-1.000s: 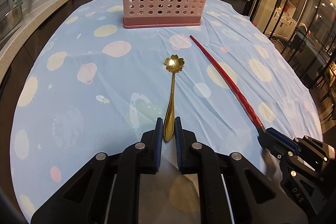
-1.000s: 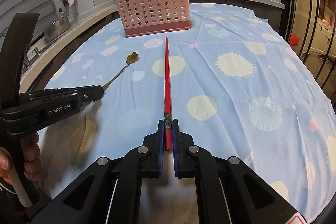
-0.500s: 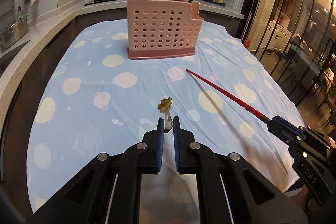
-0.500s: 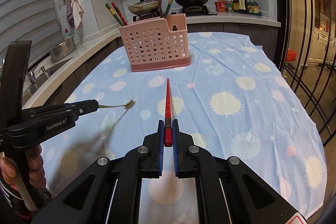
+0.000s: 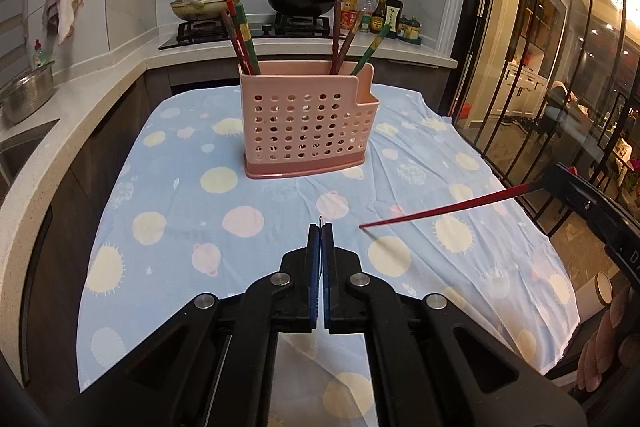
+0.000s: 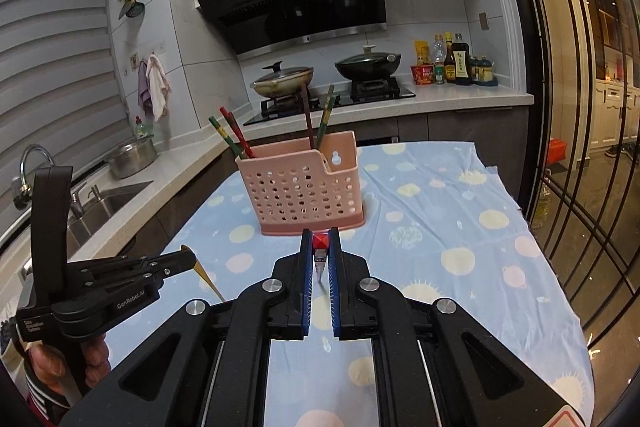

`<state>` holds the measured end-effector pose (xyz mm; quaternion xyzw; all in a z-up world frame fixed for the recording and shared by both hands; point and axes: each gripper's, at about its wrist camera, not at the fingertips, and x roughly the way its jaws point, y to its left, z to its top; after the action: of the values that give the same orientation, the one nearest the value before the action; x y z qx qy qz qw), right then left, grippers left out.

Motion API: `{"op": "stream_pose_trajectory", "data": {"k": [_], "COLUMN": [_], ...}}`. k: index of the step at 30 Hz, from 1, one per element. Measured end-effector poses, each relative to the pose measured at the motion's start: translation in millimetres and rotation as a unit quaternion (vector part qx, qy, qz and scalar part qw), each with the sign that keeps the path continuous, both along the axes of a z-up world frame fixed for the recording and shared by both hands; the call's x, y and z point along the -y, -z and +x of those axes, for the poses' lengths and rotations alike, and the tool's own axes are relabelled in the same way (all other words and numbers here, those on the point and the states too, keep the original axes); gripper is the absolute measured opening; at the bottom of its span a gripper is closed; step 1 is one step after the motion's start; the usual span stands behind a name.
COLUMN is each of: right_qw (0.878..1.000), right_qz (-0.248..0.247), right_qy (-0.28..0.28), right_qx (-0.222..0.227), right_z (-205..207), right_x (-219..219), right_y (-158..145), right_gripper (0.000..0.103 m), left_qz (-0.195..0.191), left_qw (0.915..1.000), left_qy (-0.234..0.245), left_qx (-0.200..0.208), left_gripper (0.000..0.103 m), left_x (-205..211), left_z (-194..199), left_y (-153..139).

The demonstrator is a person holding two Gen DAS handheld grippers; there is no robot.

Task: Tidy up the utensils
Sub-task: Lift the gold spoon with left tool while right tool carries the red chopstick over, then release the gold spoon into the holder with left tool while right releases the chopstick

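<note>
Left claw (image 5: pixel 320 231) is pinching the gold spoon (image 6: pixel 206 277), handle end-on and hanging down toward 5 o'clock in the right view. Right claw (image 6: pixel 320 241) is pinching the red chopstick (image 5: pixel 440 211), long axis level, tip toward 9 o'clock (both clear of the bench (image 5: pixel 168 195)). The pink utensil holder (image 5: pixel 306 125) stands at 12 o'clock, well apart; the left claw looks nearer.

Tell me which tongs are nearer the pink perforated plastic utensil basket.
Right, it seems. The right tongs hang just before the pink perforated plastic utensil basket; the left tongs sit farther back, facing it.
</note>
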<state>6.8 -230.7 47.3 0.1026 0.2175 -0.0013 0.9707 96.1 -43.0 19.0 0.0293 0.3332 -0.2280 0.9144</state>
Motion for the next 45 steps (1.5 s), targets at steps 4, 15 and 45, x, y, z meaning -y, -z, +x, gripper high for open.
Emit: {"op": "stream_pose_trajectory", "data": {"k": [4, 15, 45], "right_qw": [1.000, 0.998, 0.997], "right_qz": [-0.001, -0.009, -0.030], "right_qy": [0.000, 0.000, 0.021], "right_qx": [0.018, 0.068, 0.072], "right_z": [7.9, 48.5, 236.1], "right_x": [6.3, 25.4, 48.7], "right_y": [-15.5, -67.4, -110.3], "right_gripper": [0.007, 0.007, 0.007], "left_qz": [-0.006, -0.032, -0.024], "left_qw": [0.9999, 0.9980, 0.9987], "left_qy": [0.004, 0.016, 0.013], "left_qx": [0.013, 0.051, 0.043], "left_gripper": [0.001, 0.001, 0.001], "left_x": [2.5, 11.5, 67.0], "left_z": [7.2, 48.7, 192.2], "left_y": [-14.8, -72.2, -94.0]}}
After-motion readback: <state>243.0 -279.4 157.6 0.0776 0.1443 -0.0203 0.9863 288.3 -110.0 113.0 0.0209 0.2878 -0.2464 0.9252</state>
